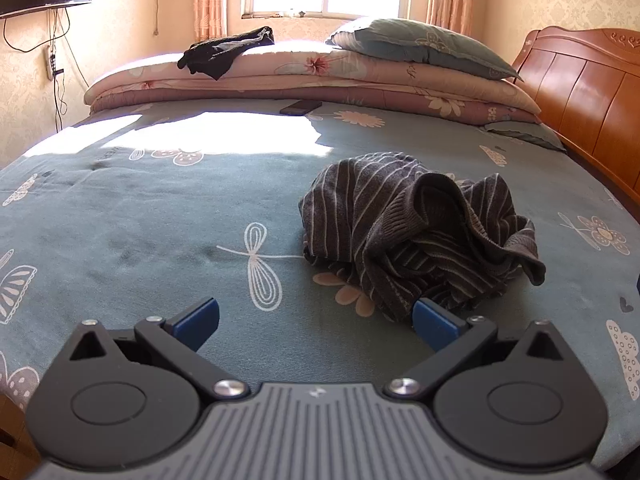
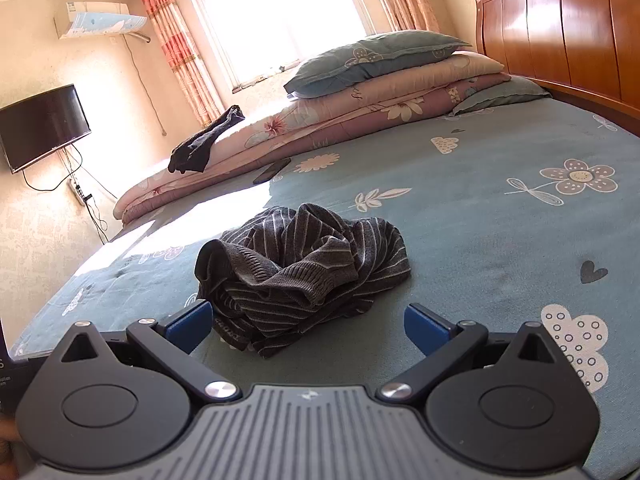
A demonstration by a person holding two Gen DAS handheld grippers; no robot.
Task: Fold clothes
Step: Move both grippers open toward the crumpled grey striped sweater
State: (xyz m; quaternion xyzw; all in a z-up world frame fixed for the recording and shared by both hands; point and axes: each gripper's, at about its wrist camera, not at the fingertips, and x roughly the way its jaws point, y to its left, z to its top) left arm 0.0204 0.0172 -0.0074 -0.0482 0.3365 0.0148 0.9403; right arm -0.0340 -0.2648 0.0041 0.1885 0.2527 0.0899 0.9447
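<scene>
A crumpled dark grey garment with thin pale stripes (image 1: 416,236) (image 2: 304,268) lies in a heap on the teal flowered bedsheet (image 1: 152,216) (image 2: 500,240). My left gripper (image 1: 316,322) is open just above the sheet, with the garment ahead and to the right, its near edge at the right blue fingertip. My right gripper (image 2: 308,326) is open too, and the garment's near edge lies between its blue fingertips, towards the left one. Nothing is gripped. A second dark garment (image 1: 226,52) (image 2: 204,142) is draped over the folded quilts at the far side.
Folded floral quilts (image 1: 304,80) (image 2: 360,112) with a teal pillow (image 1: 420,46) (image 2: 372,58) on top lie along the bed's far side. A dark phone (image 1: 301,107) (image 2: 272,171) rests on the sheet near them. The wooden headboard (image 1: 588,96) (image 2: 556,28) rises at right.
</scene>
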